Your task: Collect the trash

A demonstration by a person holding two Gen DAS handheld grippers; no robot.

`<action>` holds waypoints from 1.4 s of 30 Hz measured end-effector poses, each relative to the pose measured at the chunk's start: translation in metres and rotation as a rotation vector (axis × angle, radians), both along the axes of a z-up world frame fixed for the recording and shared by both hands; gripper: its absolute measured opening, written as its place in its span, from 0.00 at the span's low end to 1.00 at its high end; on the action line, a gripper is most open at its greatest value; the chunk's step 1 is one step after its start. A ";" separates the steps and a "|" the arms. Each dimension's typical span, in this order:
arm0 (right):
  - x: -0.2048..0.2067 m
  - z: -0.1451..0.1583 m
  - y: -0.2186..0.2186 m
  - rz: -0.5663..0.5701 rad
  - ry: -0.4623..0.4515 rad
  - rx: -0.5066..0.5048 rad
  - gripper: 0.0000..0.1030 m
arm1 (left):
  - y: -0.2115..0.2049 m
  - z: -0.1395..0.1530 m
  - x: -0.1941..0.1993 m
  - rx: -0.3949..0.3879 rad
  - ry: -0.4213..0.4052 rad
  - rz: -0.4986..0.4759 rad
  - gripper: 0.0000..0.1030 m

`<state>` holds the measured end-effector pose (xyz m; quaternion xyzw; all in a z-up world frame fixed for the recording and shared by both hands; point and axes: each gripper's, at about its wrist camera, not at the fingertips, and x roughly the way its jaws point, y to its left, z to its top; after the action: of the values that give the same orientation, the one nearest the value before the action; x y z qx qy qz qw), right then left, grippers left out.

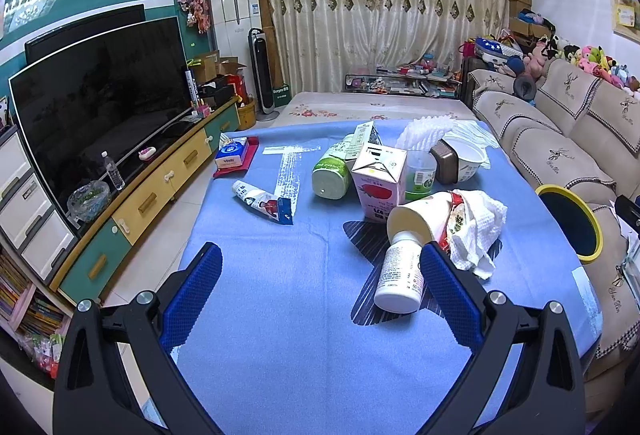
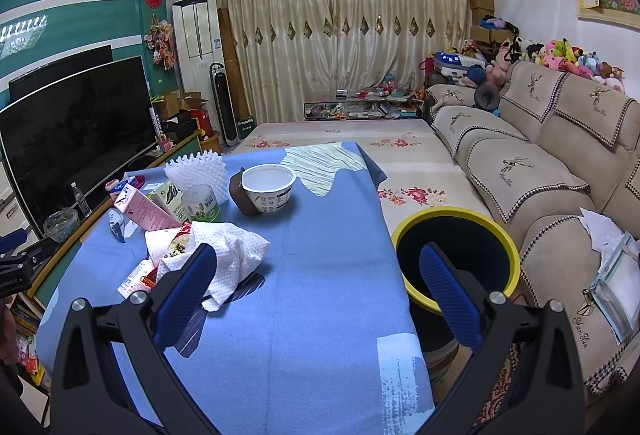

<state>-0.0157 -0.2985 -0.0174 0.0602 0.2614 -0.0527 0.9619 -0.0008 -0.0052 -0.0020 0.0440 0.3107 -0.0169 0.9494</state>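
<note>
Left wrist view shows my left gripper [image 1: 320,287] wide open and empty, the white pill bottle [image 1: 400,275] lying mid-table beside its right finger. I judge it light, stiff and slick; I'd clamp across its middle. My right gripper [image 2: 318,285] gapes empty near the table's right edge, by the yellow-rimmed bin [image 2: 456,223].

Evenly and fairly brightly lit from overhead, with soft daylight glowing through the curtains [image 1: 384,7], faint shadows on the table [image 2: 320,275], sharp focus, and strong fisheye bending plus dark corners.
</note>
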 end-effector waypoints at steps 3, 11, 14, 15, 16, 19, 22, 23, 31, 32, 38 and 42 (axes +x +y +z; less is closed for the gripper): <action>0.000 0.000 -0.002 -0.001 0.004 0.006 0.94 | 0.000 0.000 0.000 0.005 0.000 -0.002 0.95; 0.001 0.000 -0.002 -0.001 0.007 0.006 0.94 | 0.000 -0.001 0.000 0.004 0.002 0.000 0.95; 0.000 0.001 -0.003 0.000 0.007 0.006 0.94 | 0.001 -0.001 0.001 0.005 0.005 0.001 0.95; 0.000 0.001 -0.003 0.000 0.006 0.006 0.94 | 0.001 -0.001 0.001 0.005 0.004 0.002 0.95; 0.000 0.000 -0.003 0.001 0.007 0.005 0.94 | 0.001 -0.001 0.001 0.005 0.003 0.002 0.95; 0.000 0.000 -0.003 0.001 0.007 0.006 0.94 | 0.001 -0.001 0.001 0.004 0.005 0.000 0.95; 0.001 0.000 -0.003 0.000 0.008 0.005 0.94 | 0.001 -0.001 0.001 0.005 0.005 0.000 0.95; 0.000 0.000 -0.003 0.000 0.009 0.005 0.94 | 0.001 -0.001 0.001 0.005 0.005 0.000 0.95; 0.003 -0.005 -0.004 0.003 0.019 0.005 0.94 | 0.001 -0.002 0.001 -0.004 0.006 -0.006 0.95; 0.004 -0.006 -0.004 0.005 0.022 0.004 0.94 | 0.002 -0.003 0.002 -0.008 0.008 -0.007 0.95; 0.030 -0.008 -0.010 0.046 0.067 0.017 0.94 | 0.006 -0.009 0.018 -0.025 0.018 -0.014 0.95; 0.062 -0.004 -0.013 0.066 0.088 0.010 0.94 | 0.007 -0.012 0.028 -0.010 0.015 -0.004 0.95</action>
<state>0.0467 -0.3114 -0.0209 0.0541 0.3056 -0.0222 0.9504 0.0269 0.0017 -0.0138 0.0398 0.3176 -0.0205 0.9472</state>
